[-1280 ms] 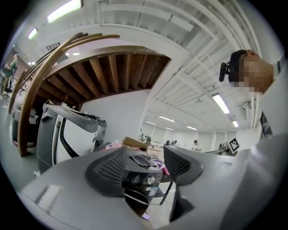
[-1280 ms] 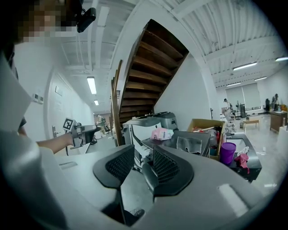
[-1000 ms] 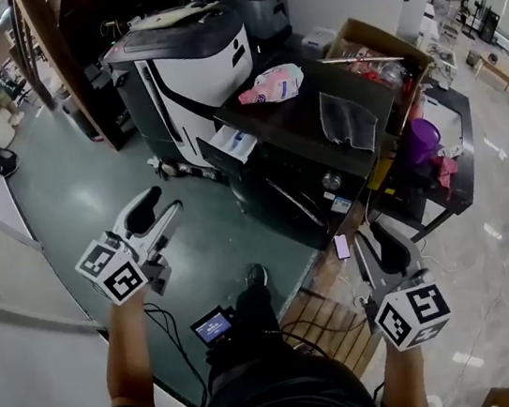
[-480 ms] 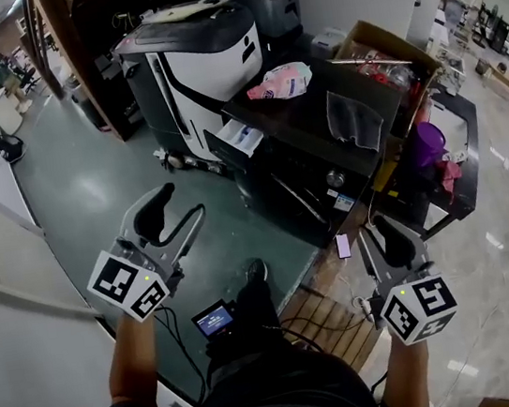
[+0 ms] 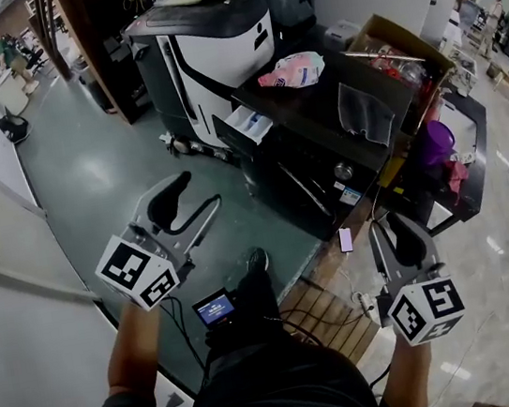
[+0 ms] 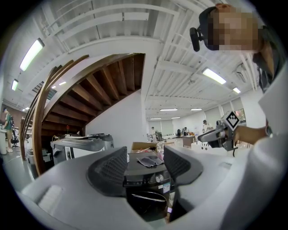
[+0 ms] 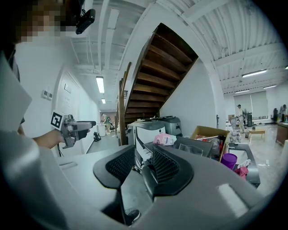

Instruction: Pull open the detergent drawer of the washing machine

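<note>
Jutting from the black front-loading washing machine (image 5: 304,186), its white detergent drawer (image 5: 250,123) looks already pulled open, while left gripper (image 5: 195,197) and right gripper (image 5: 393,229) hang unclenched, empty, well apart from it.

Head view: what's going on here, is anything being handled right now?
A person stands back from the washing machine with a gripper in each hand. The left gripper and the right gripper are both held up in the air, jaws apart, with nothing between them and touching nothing. The machine's detergent drawer already stands pulled out from its front.
</note>
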